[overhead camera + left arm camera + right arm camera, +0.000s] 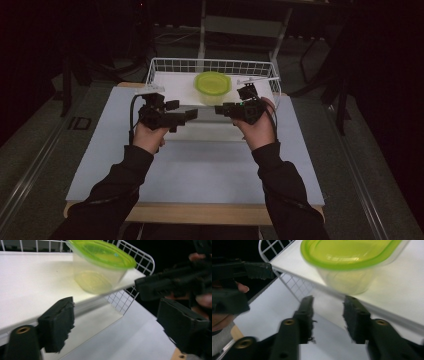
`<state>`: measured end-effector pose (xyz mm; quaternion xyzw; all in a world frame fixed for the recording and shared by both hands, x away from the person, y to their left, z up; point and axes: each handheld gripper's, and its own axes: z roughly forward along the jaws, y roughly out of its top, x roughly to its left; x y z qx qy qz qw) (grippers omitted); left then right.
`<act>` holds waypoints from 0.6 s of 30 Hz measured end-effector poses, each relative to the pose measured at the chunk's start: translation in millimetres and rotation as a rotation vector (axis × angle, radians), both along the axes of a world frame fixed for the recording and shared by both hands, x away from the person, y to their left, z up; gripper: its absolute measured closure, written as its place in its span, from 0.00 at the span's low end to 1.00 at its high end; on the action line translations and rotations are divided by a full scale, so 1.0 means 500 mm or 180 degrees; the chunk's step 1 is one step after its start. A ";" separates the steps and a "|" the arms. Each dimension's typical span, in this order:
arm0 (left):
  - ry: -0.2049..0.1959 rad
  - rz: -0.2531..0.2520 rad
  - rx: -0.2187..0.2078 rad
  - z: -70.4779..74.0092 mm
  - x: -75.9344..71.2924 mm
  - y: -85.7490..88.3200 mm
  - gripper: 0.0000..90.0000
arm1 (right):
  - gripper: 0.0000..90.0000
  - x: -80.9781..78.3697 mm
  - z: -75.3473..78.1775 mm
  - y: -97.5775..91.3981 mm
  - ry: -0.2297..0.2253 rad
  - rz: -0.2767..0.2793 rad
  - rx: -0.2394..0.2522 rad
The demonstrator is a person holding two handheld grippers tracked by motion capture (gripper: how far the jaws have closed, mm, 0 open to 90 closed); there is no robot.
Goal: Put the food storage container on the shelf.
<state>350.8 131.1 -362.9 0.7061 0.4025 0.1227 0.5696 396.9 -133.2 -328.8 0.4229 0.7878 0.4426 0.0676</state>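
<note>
Container (213, 88) with its green lid sits on the white shelf (175, 90) inside the wire basket (165, 65), just ahead of and between both grippers. Left gripper (191, 114) is spread wide and empty; right gripper (219, 109) is parted too (narrower), gripping nothing, likely flanking it.

From where I stand, the only marking I can make out is "ID" in large letters on the floor (80, 123), at about nine o'clock from the tabletop (200, 170). Nothing else carries writing I can read.
</note>
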 end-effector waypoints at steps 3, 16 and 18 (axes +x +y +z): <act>-0.0077 -0.0021 0.0057 -0.035 -0.025 -0.001 0.16 | 0.96 -0.002 -0.014 0.008 0.0042 -0.0010 -0.0004; 0.0010 -0.0210 -0.0028 -0.133 -0.083 0.000 0.16 | 1.00 0.031 -0.031 0.034 0.0046 -0.0249 0.0089; -0.0002 -0.0218 -0.0027 -0.137 -0.085 -0.001 0.16 | 1.00 0.037 -0.030 0.037 0.0037 -0.0272 0.0081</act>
